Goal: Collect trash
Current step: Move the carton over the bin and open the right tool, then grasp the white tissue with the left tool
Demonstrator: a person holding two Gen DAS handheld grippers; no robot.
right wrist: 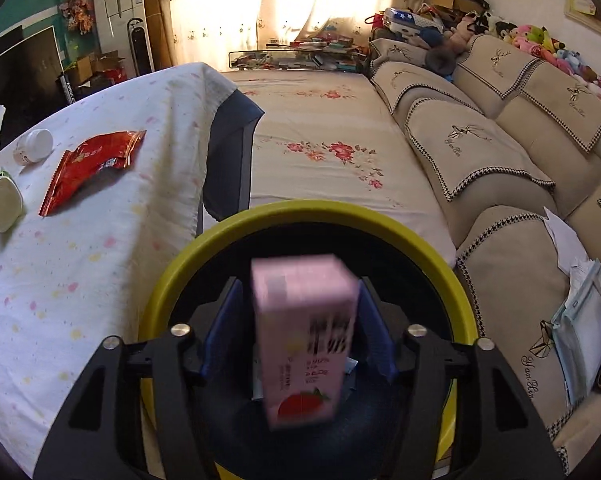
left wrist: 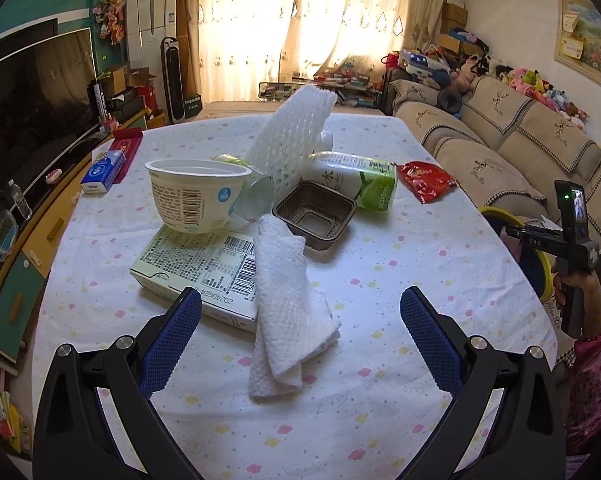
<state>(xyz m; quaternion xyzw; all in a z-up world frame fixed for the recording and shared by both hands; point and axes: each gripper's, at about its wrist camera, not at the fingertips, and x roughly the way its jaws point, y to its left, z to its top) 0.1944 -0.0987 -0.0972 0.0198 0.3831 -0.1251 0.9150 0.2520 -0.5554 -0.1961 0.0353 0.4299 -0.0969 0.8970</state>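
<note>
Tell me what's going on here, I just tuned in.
A person is clearing trash off a cloth-covered table. The right gripper is over the yellow-rimmed bin, with a blurred pink strawberry drink carton between its parted blue pads, apparently being dropped in. The left gripper hangs open over the pile, nearest the folded white paper towel and flat pale green box.

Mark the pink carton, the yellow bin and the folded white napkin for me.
pink carton [right wrist: 304,340]: right wrist view, front face, blurred.
yellow bin [right wrist: 300,210]: right wrist view, far rim.
folded white napkin [left wrist: 284,300]: left wrist view, middle of the top fold.
</note>
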